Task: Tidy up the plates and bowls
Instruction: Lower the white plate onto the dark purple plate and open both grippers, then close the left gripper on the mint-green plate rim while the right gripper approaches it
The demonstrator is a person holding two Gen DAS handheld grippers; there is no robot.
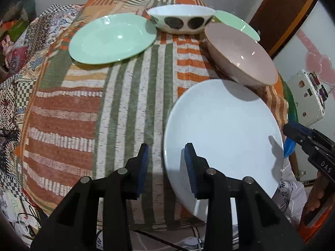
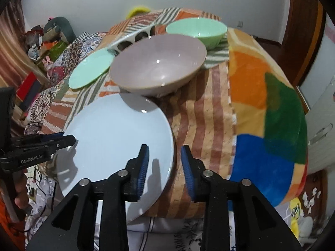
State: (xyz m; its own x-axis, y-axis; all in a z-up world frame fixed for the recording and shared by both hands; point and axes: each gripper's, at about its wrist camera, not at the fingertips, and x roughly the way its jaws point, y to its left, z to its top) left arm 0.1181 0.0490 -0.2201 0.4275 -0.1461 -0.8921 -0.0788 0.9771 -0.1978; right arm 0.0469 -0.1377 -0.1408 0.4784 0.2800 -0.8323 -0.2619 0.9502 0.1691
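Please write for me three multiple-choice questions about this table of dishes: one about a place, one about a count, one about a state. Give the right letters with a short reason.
1. Where is the pink bowl relative to the white plate?
A. on top of it
B. just beyond its far edge
C. at its near edge

2. How many green dishes are on the table?
A. one
B. two
C. four

3. How is the left hand-held gripper?
A. open, with the white plate's rim between its jaws
B. shut on the pink bowl
C. shut on nothing

Answers:
1 B, the bowl sits behind the plate's far rim.
2 B, a green plate and a green bowl.
3 A, there are gaps on both sides of the rim.
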